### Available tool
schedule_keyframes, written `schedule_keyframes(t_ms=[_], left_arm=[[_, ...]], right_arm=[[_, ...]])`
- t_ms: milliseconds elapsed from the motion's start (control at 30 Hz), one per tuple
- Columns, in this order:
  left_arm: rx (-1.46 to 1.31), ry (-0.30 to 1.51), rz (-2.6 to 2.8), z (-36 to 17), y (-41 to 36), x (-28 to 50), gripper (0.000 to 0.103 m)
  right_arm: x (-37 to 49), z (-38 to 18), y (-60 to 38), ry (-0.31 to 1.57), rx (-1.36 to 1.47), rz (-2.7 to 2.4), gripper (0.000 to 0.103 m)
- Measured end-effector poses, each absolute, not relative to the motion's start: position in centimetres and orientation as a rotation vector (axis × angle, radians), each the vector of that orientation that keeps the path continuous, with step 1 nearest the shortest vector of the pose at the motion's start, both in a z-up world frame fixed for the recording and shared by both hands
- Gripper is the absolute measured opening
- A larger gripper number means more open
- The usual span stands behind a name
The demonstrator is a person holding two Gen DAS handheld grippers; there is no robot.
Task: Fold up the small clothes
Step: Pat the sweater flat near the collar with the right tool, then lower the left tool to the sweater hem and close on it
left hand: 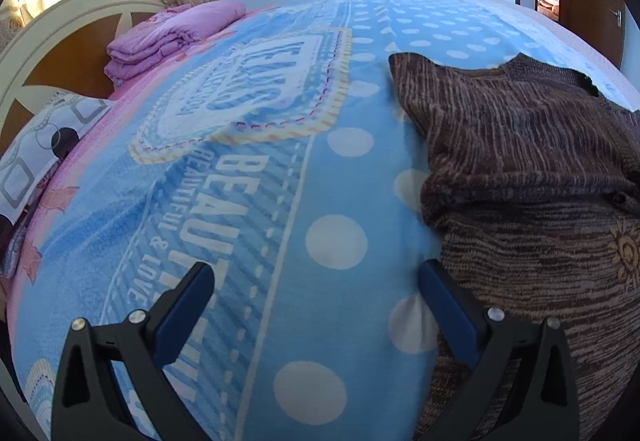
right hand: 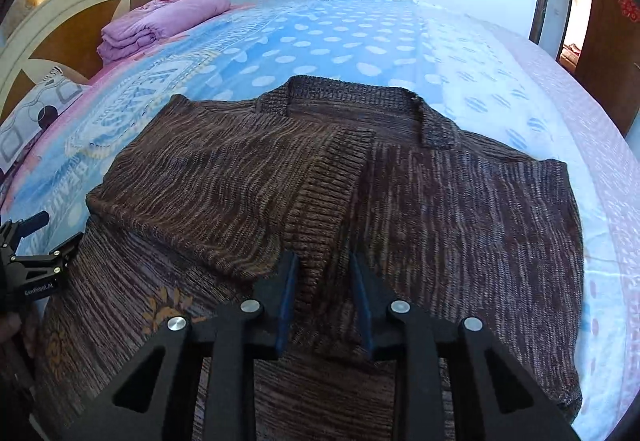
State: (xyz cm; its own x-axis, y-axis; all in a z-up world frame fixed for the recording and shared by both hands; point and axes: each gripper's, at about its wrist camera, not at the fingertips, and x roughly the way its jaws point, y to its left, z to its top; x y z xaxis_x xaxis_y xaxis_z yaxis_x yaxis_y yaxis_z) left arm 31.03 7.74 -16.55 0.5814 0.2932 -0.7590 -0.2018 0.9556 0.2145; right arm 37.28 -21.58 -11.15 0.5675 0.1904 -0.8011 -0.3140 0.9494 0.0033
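Observation:
A brown striped knit sweater [right hand: 460,209] lies flat on the bed, collar at the far end. Its left sleeve [right hand: 224,193] is folded across the chest, with the ribbed cuff [right hand: 324,209] near the middle. My right gripper [right hand: 323,273] hovers over the cuff end, jaws partly open with the cuff fabric between them, not clamped. My left gripper [left hand: 316,277] is wide open and empty over the blue blanket, just left of the sweater [left hand: 532,169]. It also shows at the left edge of the right wrist view [right hand: 44,237].
The bed carries a blue polka-dot blanket [left hand: 280,201]. A folded purple quilt [right hand: 160,23] and a patterned pillow [left hand: 44,145] sit by the wooden headboard [right hand: 60,29] at the left. A doorway [right hand: 576,21] opens at the far right.

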Motion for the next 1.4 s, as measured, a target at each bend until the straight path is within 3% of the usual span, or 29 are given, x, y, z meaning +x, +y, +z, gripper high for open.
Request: schedule_keyframes(t_ms=[233, 467, 633, 1167, 1300, 1400], left_arm=[[0.168, 0.858, 0.328, -16.3, 7.1, 30.4, 0.103], [0.155, 0.858, 0.324, -16.2, 7.3, 30.5, 0.103], [0.092, 0.874, 0.303, -16.2, 8.1, 30.1, 0.103], [0.086, 0.837, 0.199, -14.8, 7.0, 24.4, 0.103], [0.096, 0.844, 0.173, -14.7, 6.3, 23.6, 0.103], [0.093, 0.842, 0.143, -14.2, 5.8, 22.7, 0.103]], right_arm=[[37.2, -10.5, -24.2, 0.931, -0.063, 0.254, 0.028], [35.4, -8.6, -22.1, 0.818, -0.028, 0.373, 0.029], [35.8, -11.4, -21.1, 0.887, -0.068, 0.360, 0.032], [28.7, -10.9, -24.1, 0.918, -0.110, 0.332, 0.035], [26.8, -11.3, -24.6, 0.902, -0.117, 0.331, 0.052], [25.3, -11.0, -25.1, 0.899, -0.117, 0.312, 0.052]])
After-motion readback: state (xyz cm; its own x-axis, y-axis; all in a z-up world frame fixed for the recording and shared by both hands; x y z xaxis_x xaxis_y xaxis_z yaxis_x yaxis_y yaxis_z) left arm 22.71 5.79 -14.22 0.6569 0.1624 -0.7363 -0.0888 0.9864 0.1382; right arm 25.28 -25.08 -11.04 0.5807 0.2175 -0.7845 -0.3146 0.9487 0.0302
